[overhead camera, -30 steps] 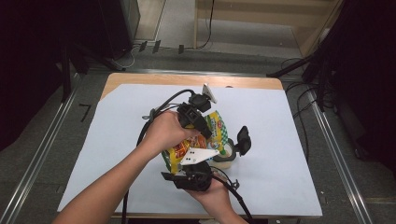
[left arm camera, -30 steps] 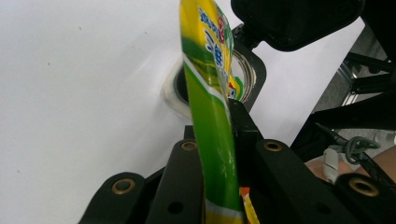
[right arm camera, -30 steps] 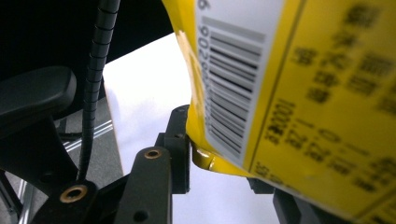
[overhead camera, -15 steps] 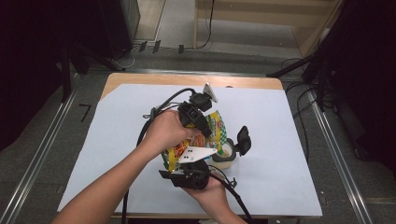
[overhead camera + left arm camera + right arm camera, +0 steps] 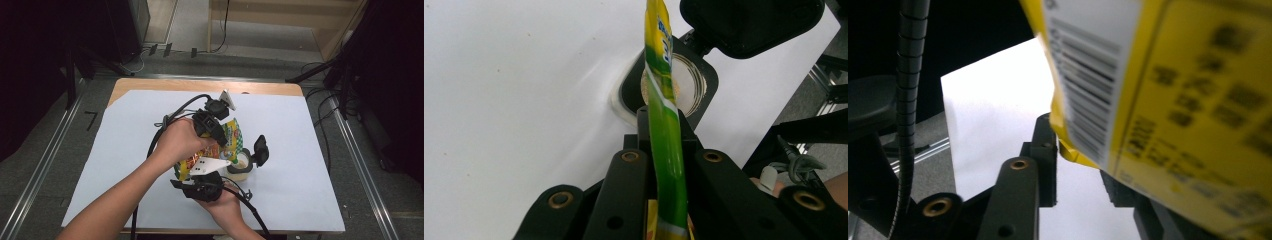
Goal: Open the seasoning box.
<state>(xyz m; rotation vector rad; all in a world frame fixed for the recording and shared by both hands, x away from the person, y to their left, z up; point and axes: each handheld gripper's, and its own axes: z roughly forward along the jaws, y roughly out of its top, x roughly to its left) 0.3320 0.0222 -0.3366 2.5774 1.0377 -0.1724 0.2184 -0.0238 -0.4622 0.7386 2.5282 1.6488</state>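
Observation:
A yellow and green snack bag (image 5: 231, 132) hangs upright over a small jar (image 5: 241, 165) whose black flip lid (image 5: 260, 149) stands open. My left gripper (image 5: 215, 141) is shut on the bag's upper edge. In the left gripper view the bag (image 5: 659, 60) runs edge-on between the jaws (image 5: 664, 127), with the jar mouth (image 5: 686, 75) just beyond. My right gripper (image 5: 200, 176) is at the bag's lower end. Its jaws have just been closing, and the bag's bottom corner (image 5: 1168, 100) sits between them (image 5: 1078, 150), against the left jaw. The right jaw is mostly hidden.
A white sheet (image 5: 300, 130) covers the wooden table (image 5: 150, 85). Both grippers' cables trail over it near the person's forearms. Metal rails and cables lie on the floor at either side.

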